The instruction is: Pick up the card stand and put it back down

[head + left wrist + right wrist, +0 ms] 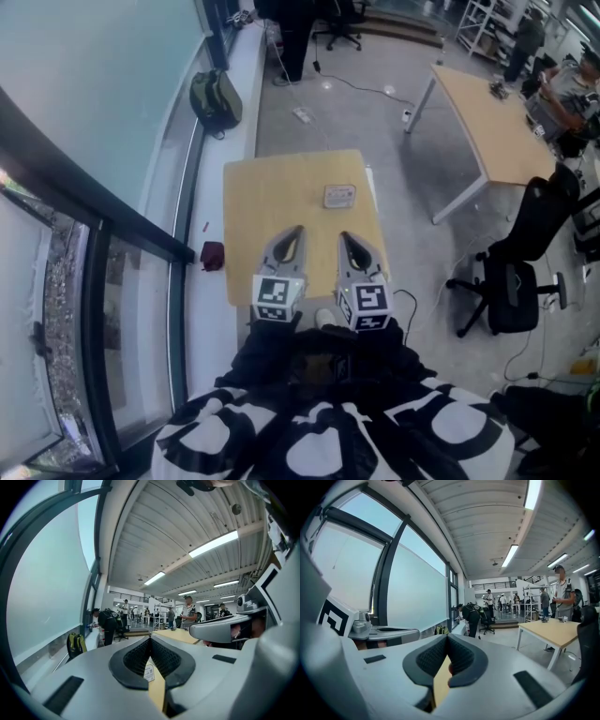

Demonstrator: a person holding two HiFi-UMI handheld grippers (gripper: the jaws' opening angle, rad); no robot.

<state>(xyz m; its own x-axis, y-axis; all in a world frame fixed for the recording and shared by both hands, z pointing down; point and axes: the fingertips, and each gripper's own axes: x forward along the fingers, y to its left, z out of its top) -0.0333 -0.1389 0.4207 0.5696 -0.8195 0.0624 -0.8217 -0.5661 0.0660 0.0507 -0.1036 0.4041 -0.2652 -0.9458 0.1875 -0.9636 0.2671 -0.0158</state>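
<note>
The card stand [339,196] is a small pale tile with print on it. It rests flat on the far right part of a small wooden table [272,197]. In the head view both grippers hover side by side over the table's near edge, well short of the stand. My left gripper [294,234] is shut with nothing in it, its tips meeting [150,638]. The card stand [148,672] shows through the slit below those tips. My right gripper [346,240] is shut and empty too, its pads touching [446,637] above a sliver of the table [439,682].
A glass wall and a white sill run along the left, with a dark red object [213,255] on the sill and a green backpack [216,98] farther off. A bigger wooden table [487,122] and a black office chair [511,272] stand at the right. People stand far back.
</note>
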